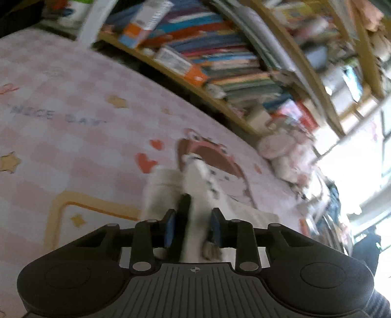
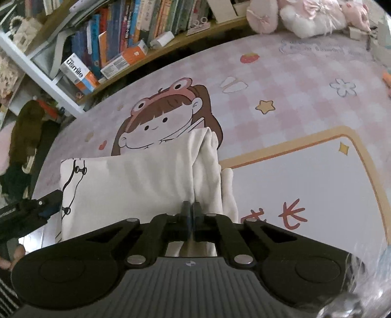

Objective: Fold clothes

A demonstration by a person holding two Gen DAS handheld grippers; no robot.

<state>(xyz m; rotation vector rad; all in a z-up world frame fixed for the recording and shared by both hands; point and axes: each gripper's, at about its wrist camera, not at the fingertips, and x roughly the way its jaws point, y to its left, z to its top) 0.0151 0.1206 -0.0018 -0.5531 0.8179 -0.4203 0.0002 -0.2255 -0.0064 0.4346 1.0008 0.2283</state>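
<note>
A white garment (image 2: pixel 134 176) with black line drawings lies partly folded on a pink checked cartoon bed sheet (image 2: pixel 293 97). My right gripper (image 2: pixel 190 208) is shut on a raised fold of this cloth, which runs away from the fingertips as a ridge. In the left wrist view the picture is blurred. There my left gripper (image 1: pixel 193 220) has a bunched ridge of the white garment (image 1: pixel 161 188) between its blue pads and seems to pinch it. The left gripper (image 2: pixel 46 205) also shows at the garment's left corner in the right wrist view.
A wooden bookshelf (image 2: pixel 122 44) packed with books and boxes runs along the far side of the bed (image 1: pixel 73 97). Pink and white plush toys (image 2: pixel 305 17) lie at the bed's far right end. A person's hand (image 2: pixel 12 256) shows at the lower left.
</note>
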